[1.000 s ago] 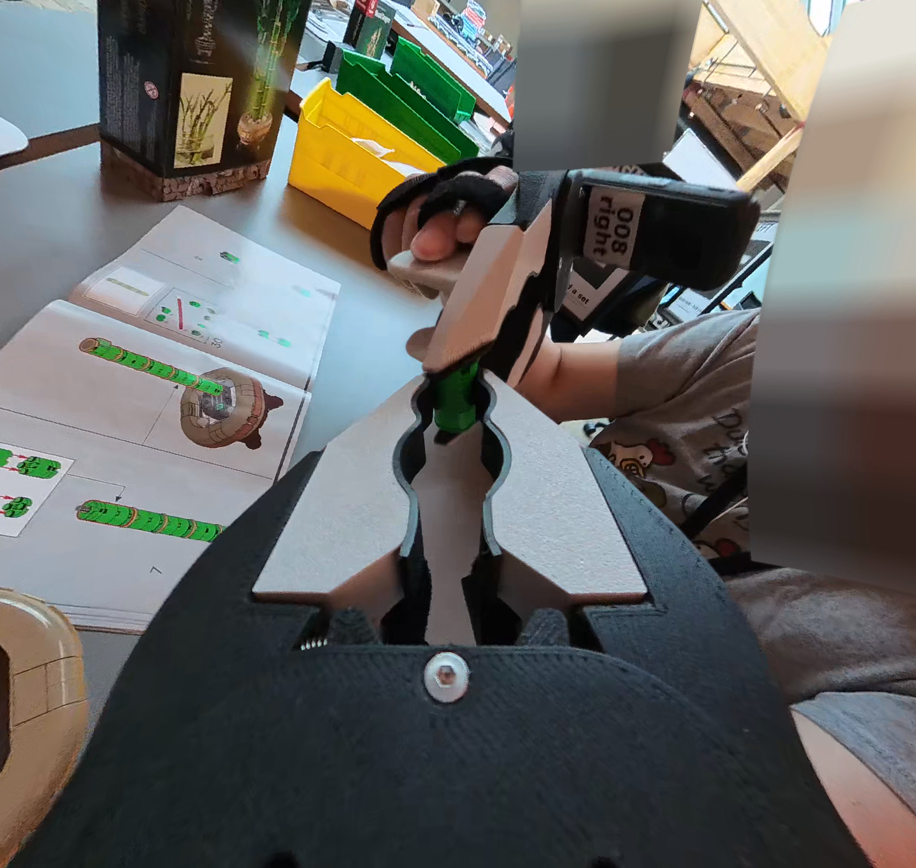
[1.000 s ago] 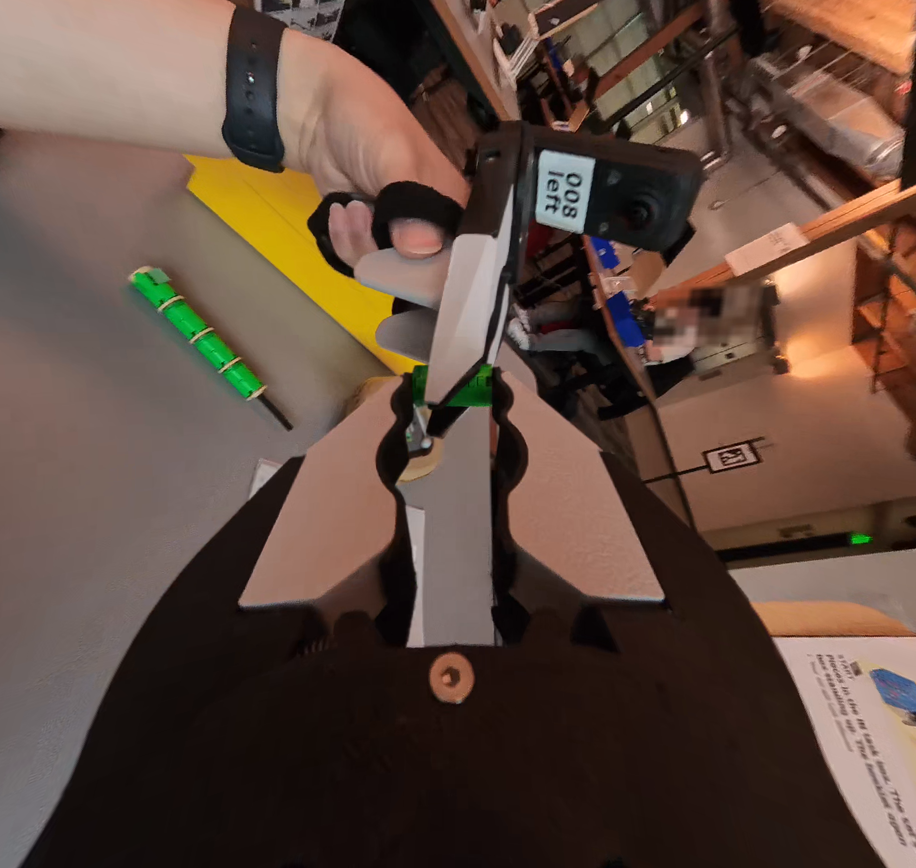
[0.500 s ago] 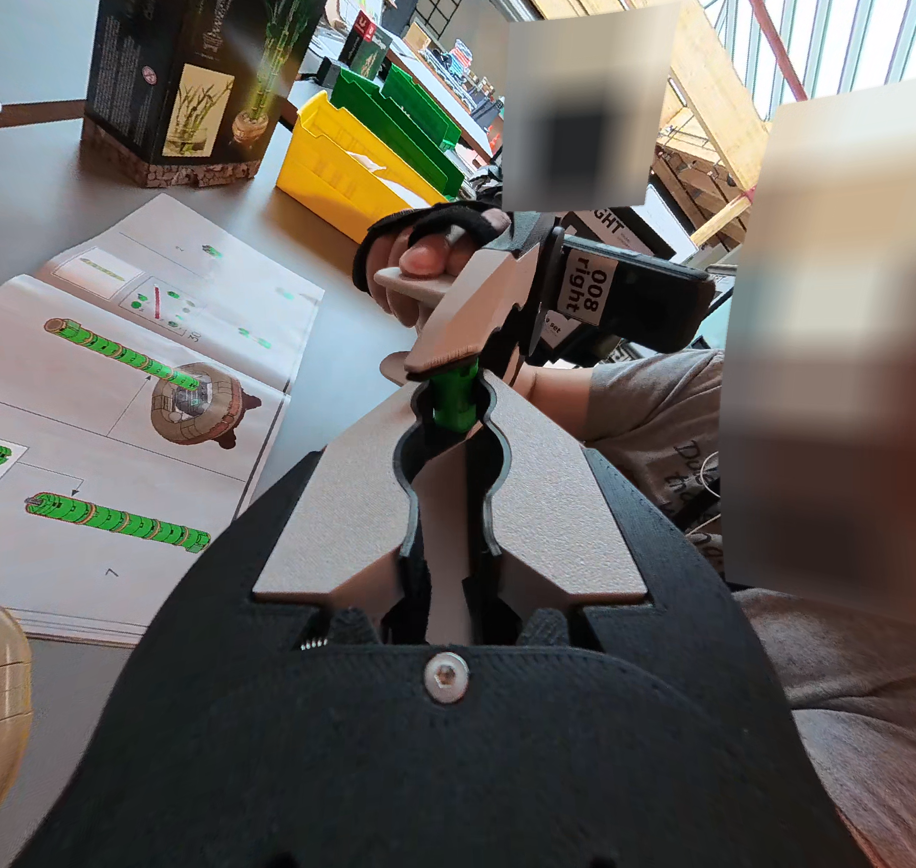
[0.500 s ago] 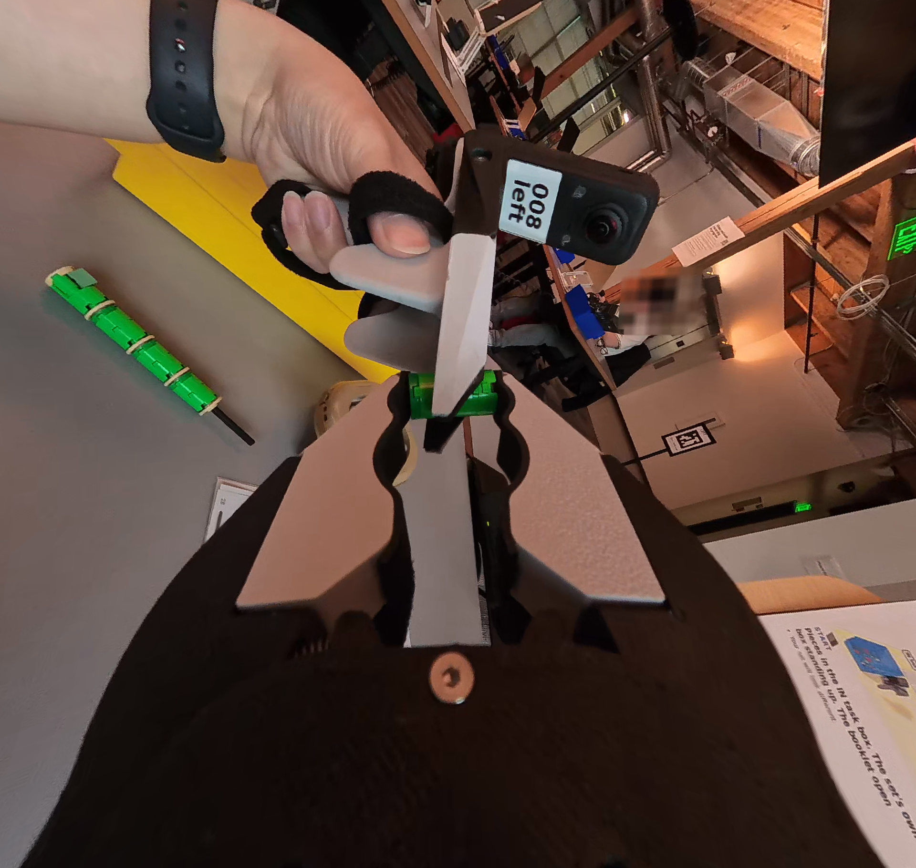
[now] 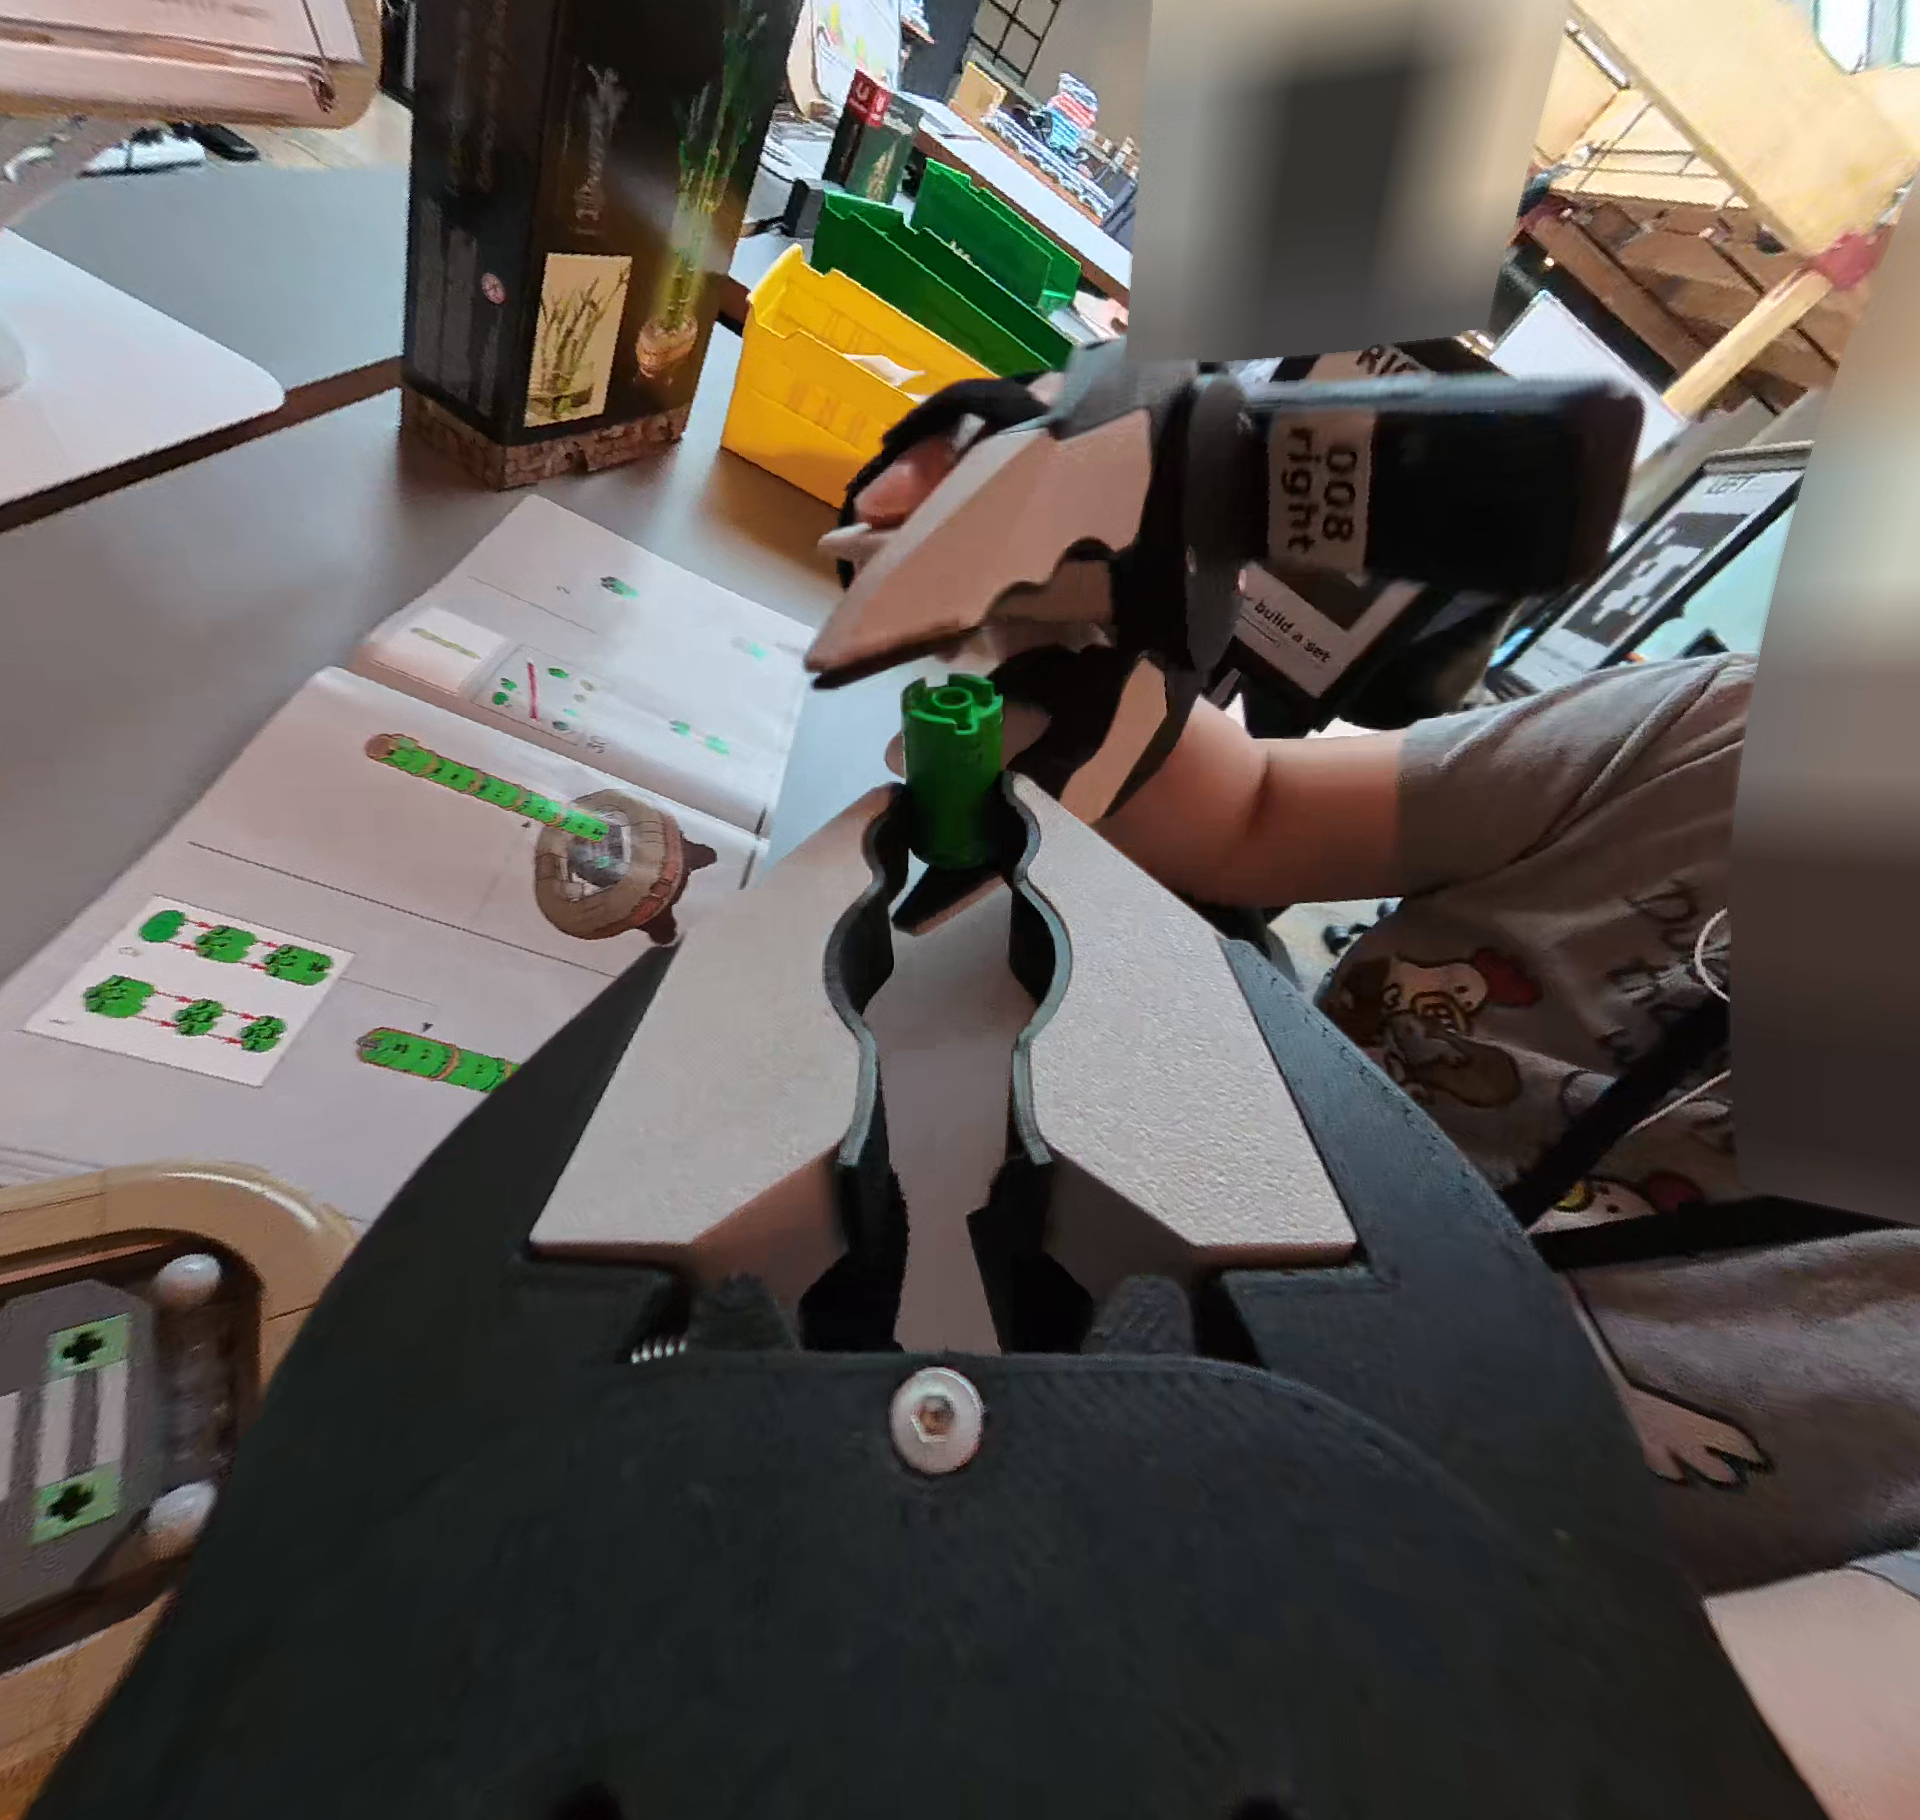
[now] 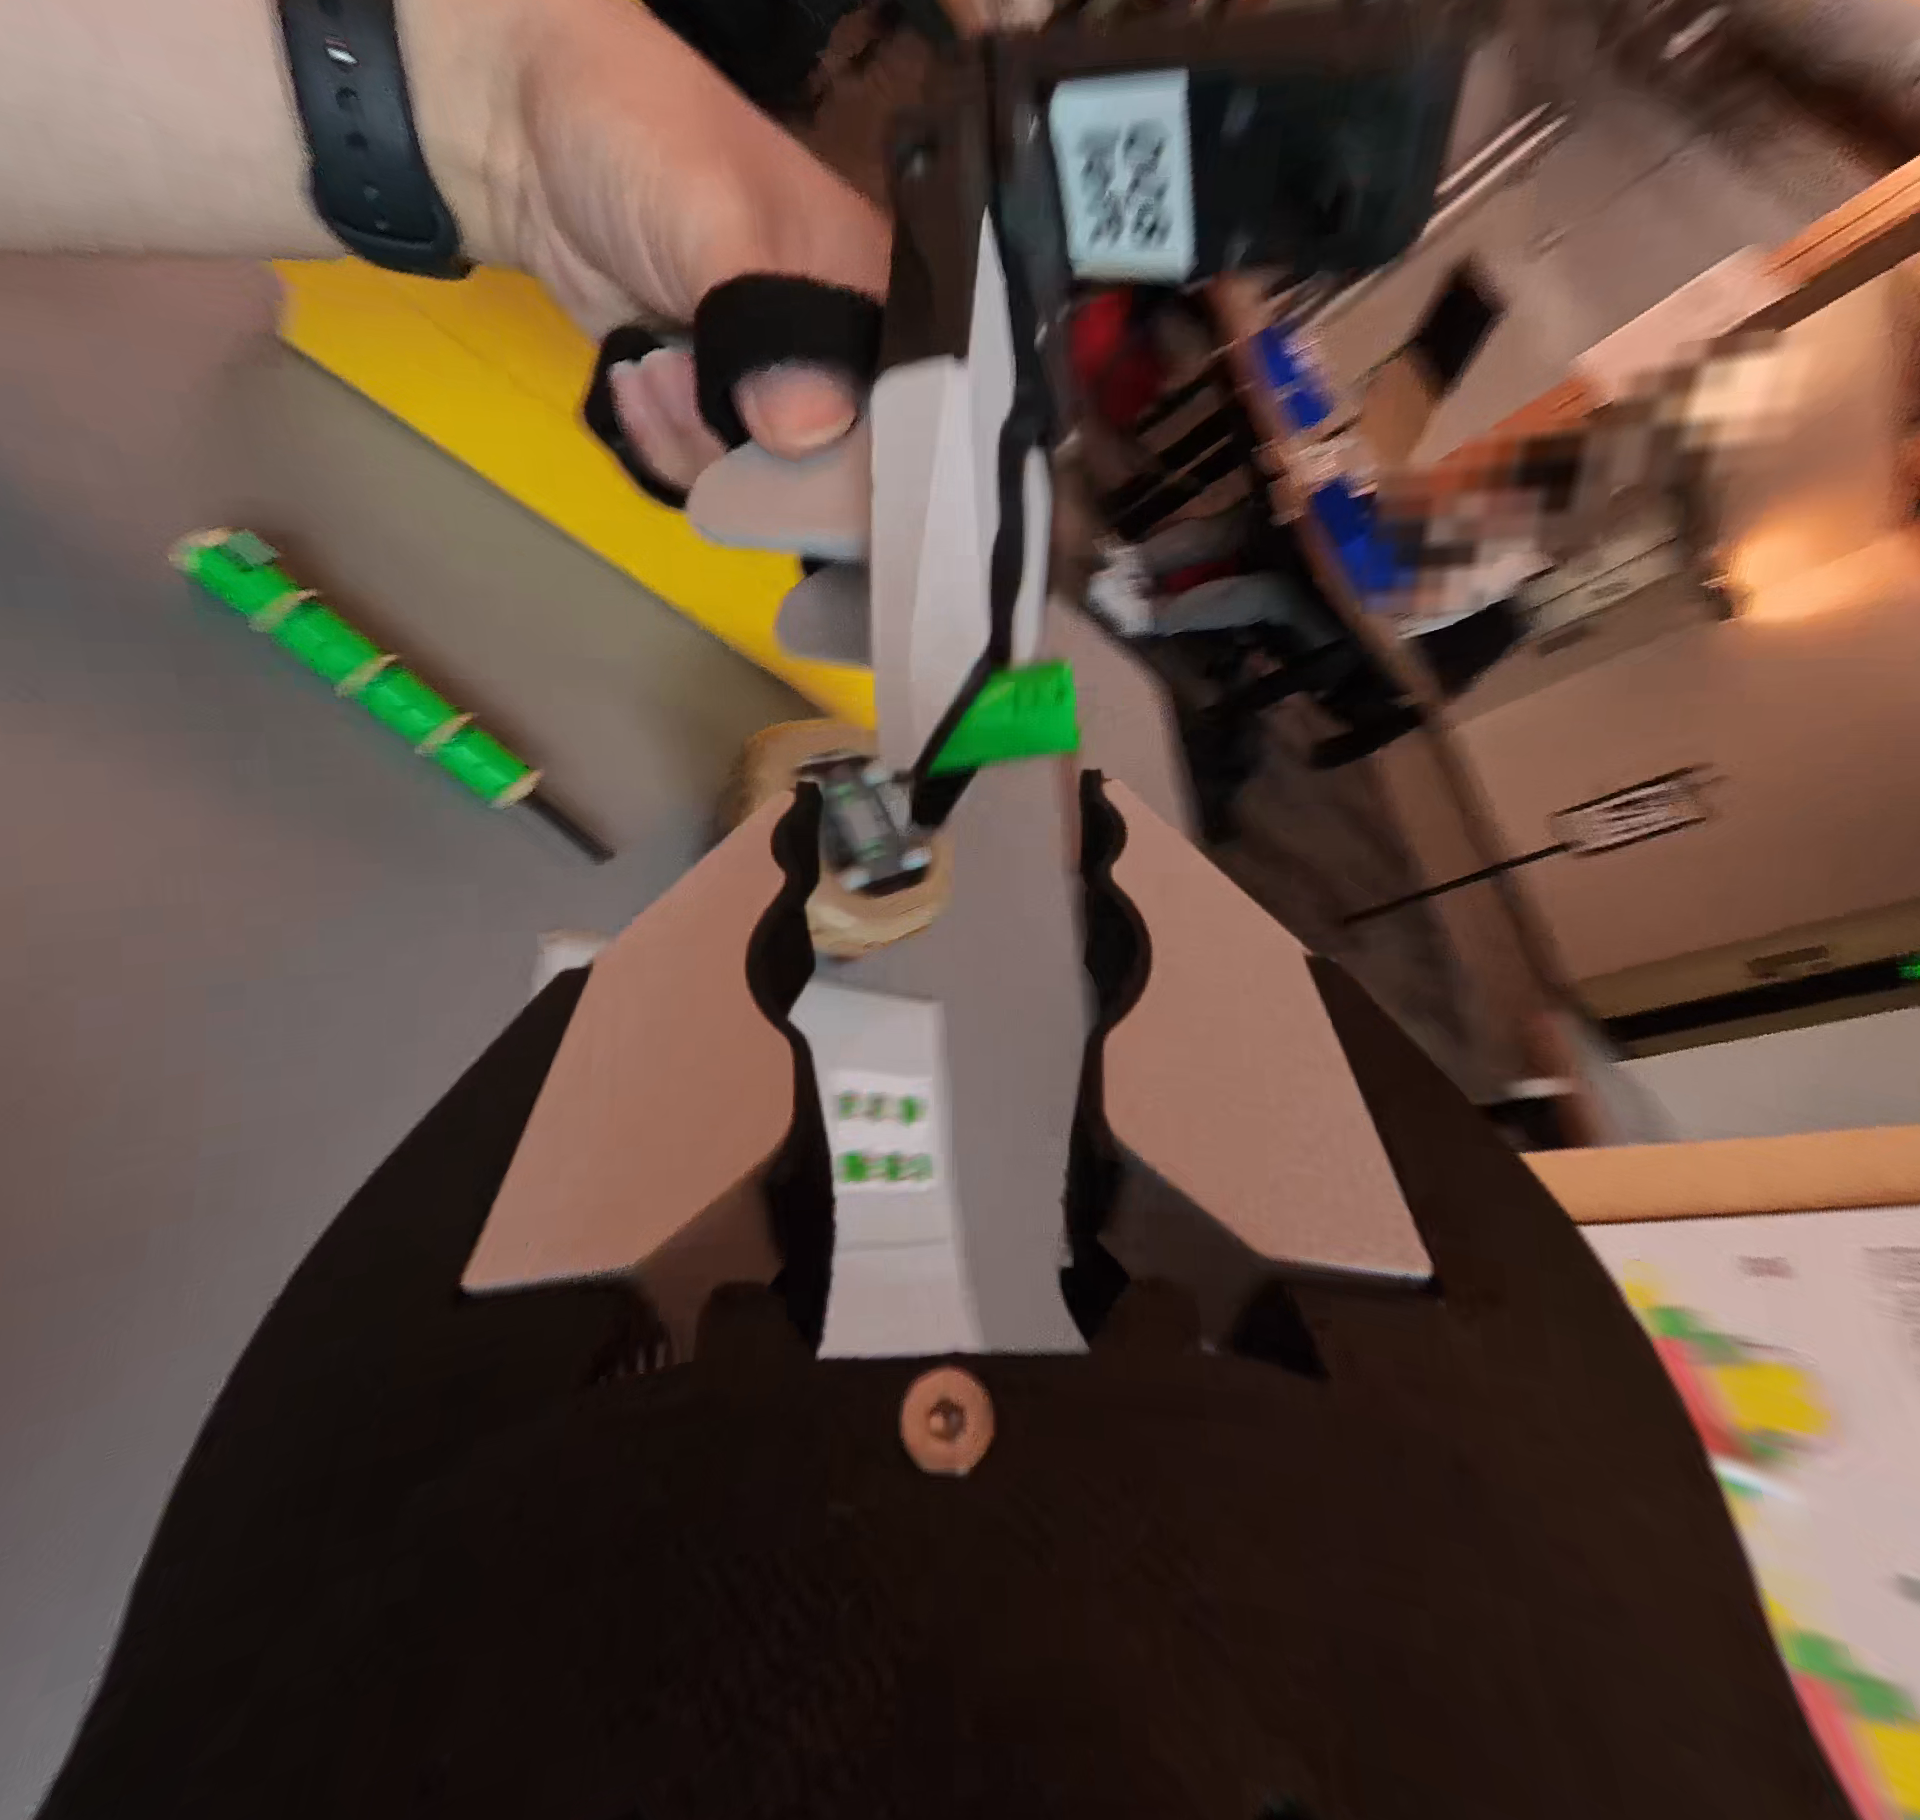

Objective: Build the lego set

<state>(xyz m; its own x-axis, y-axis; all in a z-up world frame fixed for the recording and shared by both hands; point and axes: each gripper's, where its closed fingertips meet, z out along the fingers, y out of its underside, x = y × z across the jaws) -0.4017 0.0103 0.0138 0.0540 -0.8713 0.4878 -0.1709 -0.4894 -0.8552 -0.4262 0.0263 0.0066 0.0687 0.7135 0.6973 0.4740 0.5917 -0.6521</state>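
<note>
My left gripper (image 5: 951,802) is shut on a short green round Lego piece (image 5: 951,768) that stands upright out of its tips. The right gripper's fingers (image 5: 966,565) hang just above and behind that piece, spread apart and not touching it. In the blurred right wrist view my right gripper (image 6: 940,799) is open and empty. The left gripper shows edge-on in front of it, with the green piece (image 6: 1013,721) at its tip. A built green bamboo stalk (image 6: 353,669) lies on the grey table. A tan Lego pot (image 6: 873,866) sits beyond my right fingertips.
The open instruction booklet (image 5: 416,835) lies on the table at left. Behind it stand the dark set box (image 5: 561,212), a yellow bin (image 5: 821,388) and green bins (image 5: 935,253). A tan part (image 5: 135,1355) is at lower left. A printed sheet (image 6: 1766,1407) lies at right. Left and right tips are no more than a few centimetres apart. The built green bamboo stalk (image 6: 353,669) is about 20 cm from both grippers' fingertips.
The right gripper let go of the green piece, opened wider and drew back from it. The left gripper keeps the piece and has shifted, so more of the table shows.
</note>
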